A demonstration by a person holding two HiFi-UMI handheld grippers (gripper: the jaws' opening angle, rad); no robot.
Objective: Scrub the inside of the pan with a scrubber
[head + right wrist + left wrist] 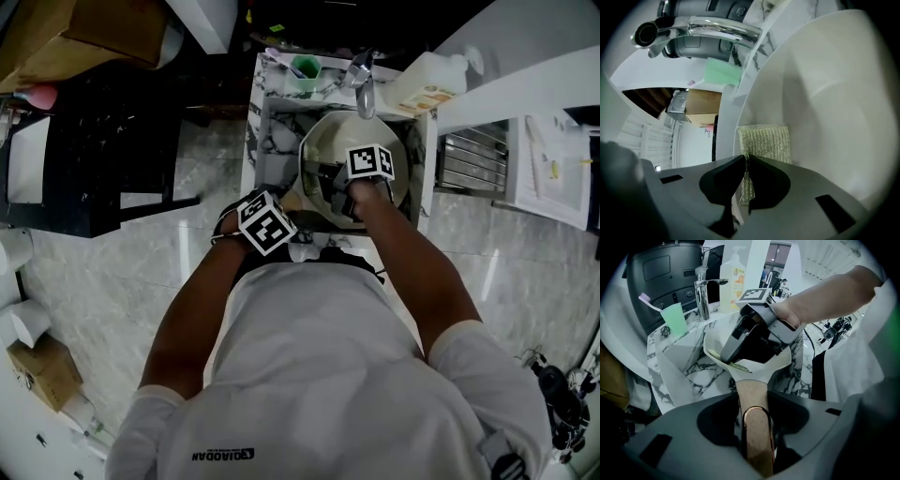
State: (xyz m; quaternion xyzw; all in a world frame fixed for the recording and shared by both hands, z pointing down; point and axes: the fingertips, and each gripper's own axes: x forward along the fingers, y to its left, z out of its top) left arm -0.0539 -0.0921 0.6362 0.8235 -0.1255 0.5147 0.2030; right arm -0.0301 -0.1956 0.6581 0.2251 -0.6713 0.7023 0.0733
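Note:
A cream pan (328, 150) sits tilted in the marble sink (270, 141). Its wooden handle (752, 401) runs back between the jaws of my left gripper (757, 437), which is shut on it. In the head view the left gripper (265, 223) is at the sink's near edge. My right gripper (361, 183) reaches into the pan, shut on a yellow-green mesh scrubber (765, 143). The scrubber lies flat against the pan's inner wall (825, 93). From the left gripper view the right gripper (740, 345) presses the scrubber (733, 365) near the pan's rim.
A chrome tap (363, 80) stands behind the sink, with a green cup (305, 67) holding a toothbrush to its left and a soap bottle (427, 82) to its right. A black rack (103, 150) stands on the left of the floor.

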